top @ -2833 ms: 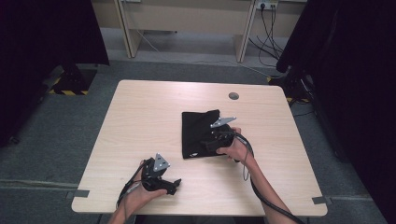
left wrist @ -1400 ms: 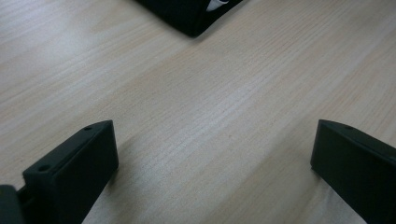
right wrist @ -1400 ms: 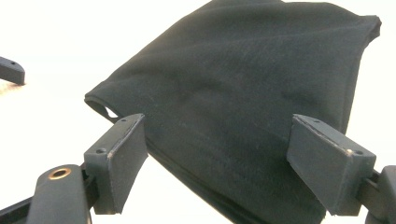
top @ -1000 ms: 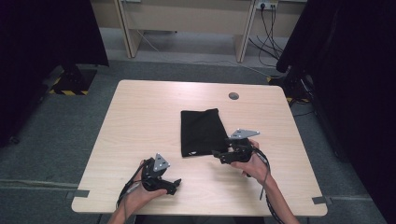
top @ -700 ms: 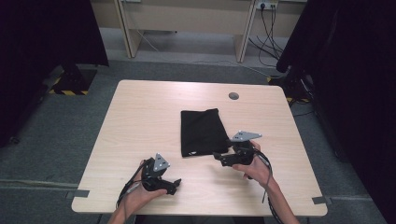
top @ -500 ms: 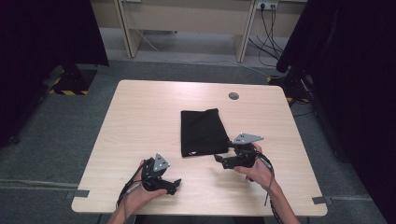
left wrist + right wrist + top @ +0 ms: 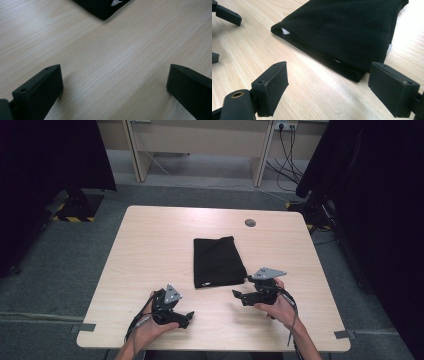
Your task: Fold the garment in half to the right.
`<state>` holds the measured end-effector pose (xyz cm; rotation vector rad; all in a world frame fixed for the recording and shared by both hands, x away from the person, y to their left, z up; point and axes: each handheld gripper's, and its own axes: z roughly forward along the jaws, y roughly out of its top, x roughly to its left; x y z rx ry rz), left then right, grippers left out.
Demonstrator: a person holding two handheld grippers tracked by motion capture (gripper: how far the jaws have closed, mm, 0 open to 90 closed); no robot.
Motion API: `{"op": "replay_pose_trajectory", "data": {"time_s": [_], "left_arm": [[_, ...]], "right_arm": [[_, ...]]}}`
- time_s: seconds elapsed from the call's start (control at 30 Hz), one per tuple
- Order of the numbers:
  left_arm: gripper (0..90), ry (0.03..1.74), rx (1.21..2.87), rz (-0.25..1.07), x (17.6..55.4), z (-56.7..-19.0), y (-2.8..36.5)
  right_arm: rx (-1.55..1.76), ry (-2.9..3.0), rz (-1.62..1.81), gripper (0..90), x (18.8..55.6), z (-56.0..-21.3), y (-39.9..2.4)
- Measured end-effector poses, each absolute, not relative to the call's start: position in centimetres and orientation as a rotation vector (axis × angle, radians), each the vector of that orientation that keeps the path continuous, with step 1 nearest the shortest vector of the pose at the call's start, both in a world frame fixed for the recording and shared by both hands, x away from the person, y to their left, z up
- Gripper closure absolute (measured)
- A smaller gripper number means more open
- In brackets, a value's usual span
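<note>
Left gripper (image 7: 189,316) is resting low near the front edge of the table (image 7: 150,240), off the near-left corner of the folded black cloth (image 7: 218,261) and well apart from it; its jaws are standing wide, bare wood showing between them, nothing held. In the left gripper view one corner of the cloth is lying beyond the jaws, a white tag peeping from the fold. The cloth is lying flat at about mid-table, folded into a neat rectangle, touched by neither gripper. Right gripper (image 7: 236,294) is sitting just off the cloth's near-right corner, pointing left across the cloth's near edge; its jaws have just been opening and are now gaping wide, with nothing between them. In the right gripper view the cloth's folded edge is lying just beyond the pads, clear of both.
</note>
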<state>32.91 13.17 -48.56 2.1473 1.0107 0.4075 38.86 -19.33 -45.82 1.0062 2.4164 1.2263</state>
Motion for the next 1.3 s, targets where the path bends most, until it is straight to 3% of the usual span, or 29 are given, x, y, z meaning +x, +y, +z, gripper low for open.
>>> {"op": "replay_pose_trajectory", "data": {"time_s": [1.3], "left_arm": [[0.0,1.011,2.145,0.407,32.9,-48.6,13.1]], "right_arm": [[1.026,2.427,1.122,16.7,36.3,-47.1,-21.2]]}}
